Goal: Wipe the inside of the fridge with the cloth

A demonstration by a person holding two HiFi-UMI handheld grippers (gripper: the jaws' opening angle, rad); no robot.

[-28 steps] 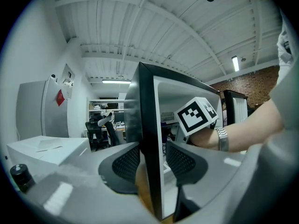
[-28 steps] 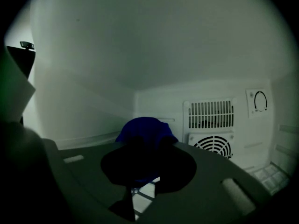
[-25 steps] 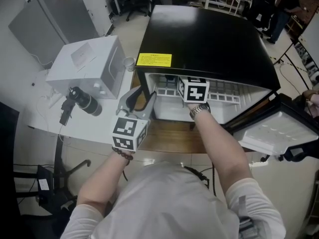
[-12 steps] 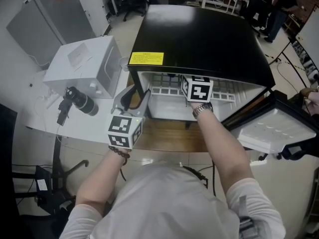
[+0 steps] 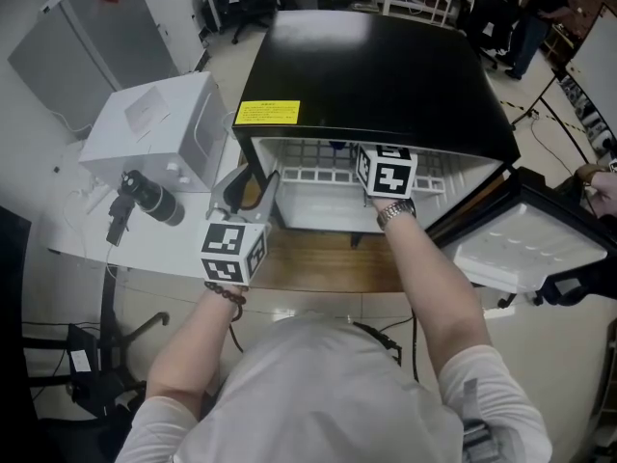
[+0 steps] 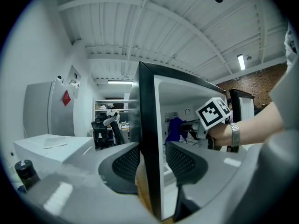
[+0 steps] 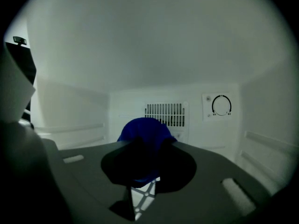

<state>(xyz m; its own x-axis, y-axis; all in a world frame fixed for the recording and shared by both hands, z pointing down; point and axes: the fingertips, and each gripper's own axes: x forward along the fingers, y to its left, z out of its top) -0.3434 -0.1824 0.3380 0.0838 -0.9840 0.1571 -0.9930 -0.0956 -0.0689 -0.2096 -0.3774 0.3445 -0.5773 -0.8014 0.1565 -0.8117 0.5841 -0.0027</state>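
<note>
2 grippers are at work on the black fridge [image 5: 366, 66], whose door [image 5: 521, 249] hangs wide open at the right.

Head view: the left gripper [image 5: 253, 183] sits at the fridge's front-left corner. The right gripper [image 5: 381, 157] reaches into the cavity just above the wire shelf [image 5: 318, 174], its tips hidden under the top.

Left gripper view: the jaws stand spread astride the side wall's front edge. The outer pad is about touching it, and a thin gap shows at the inner pad, so it's prob. steadying rather than clamping. The blue cloth [image 6: 174, 127] shows deep inside the fridge, ahead of the right gripper.

Right gripper view: the jaws are pinched on the cloth [image 7: 145, 127], bunched into 1 wad that bulges fwd toward the back wall, near the vent grille [image 7: 163, 114] and left of the dial [image 7: 221, 105]. The wad spills above and below the jaws, so its long axis looks approx. vertical, though the shape is loose.

To wipe well, I'd hold that pinch firm, press the wad's front flat on 1 surface at a time and run overlapping strokes. Watch for snags on the shelf wires and vent slots.
</note>
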